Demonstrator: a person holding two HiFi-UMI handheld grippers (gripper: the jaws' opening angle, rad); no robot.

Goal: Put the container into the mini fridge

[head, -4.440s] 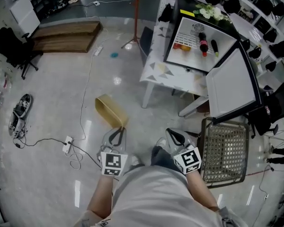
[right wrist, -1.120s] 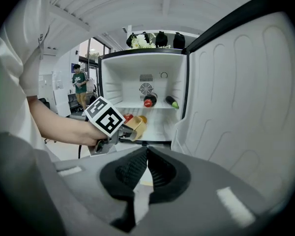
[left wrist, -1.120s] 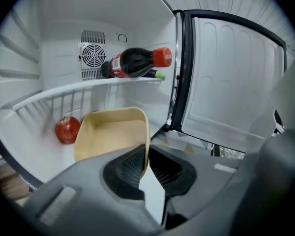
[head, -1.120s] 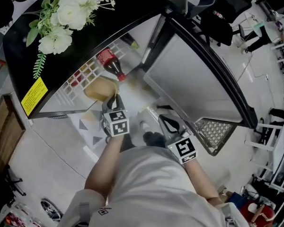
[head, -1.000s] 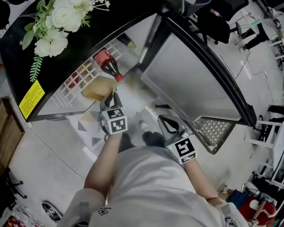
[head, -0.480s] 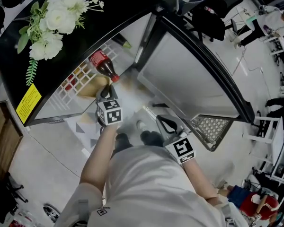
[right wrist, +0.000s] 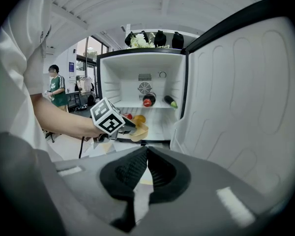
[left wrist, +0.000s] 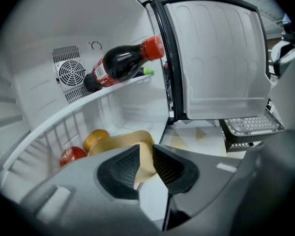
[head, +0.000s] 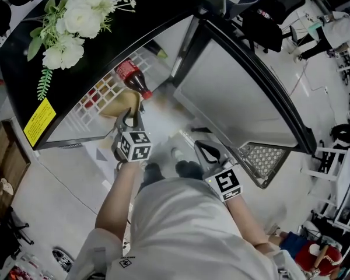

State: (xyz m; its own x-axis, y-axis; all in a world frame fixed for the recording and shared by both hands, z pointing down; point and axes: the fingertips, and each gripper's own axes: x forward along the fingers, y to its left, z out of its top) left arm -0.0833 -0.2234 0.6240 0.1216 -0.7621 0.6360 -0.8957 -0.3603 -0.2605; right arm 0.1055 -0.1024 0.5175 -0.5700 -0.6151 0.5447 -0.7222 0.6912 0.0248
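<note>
The left tongs (left wrist: pixel 146 149) reach into the open mini fridge (left wrist: pixel 39 43). Their jaws have just been opening and now stand released, with the rim of the tan container (left wrist: pixel 120 140) loose in the gap between them. The container lies in the lower compartment near the front lip, just beside an orange fruit (left wrist: pixel 96 137) and a red apple (left wrist: pixel 71 155). The wire shelf (left wrist: pixel 103 90) runs close overhead, bearing a cola bottle (left wrist: pixel 120 63) on its side, so headroom is tight. To the right the compartment floor is bare as far as the hinge edge, where the door (left wrist: pixel 216 58) is swung wide. The right tongs (right wrist: pixel 147 154) hang back outside, clenched on nothing. The left tongs' body covers the container's near side, so I cannot tell whether it sits flat.
</note>
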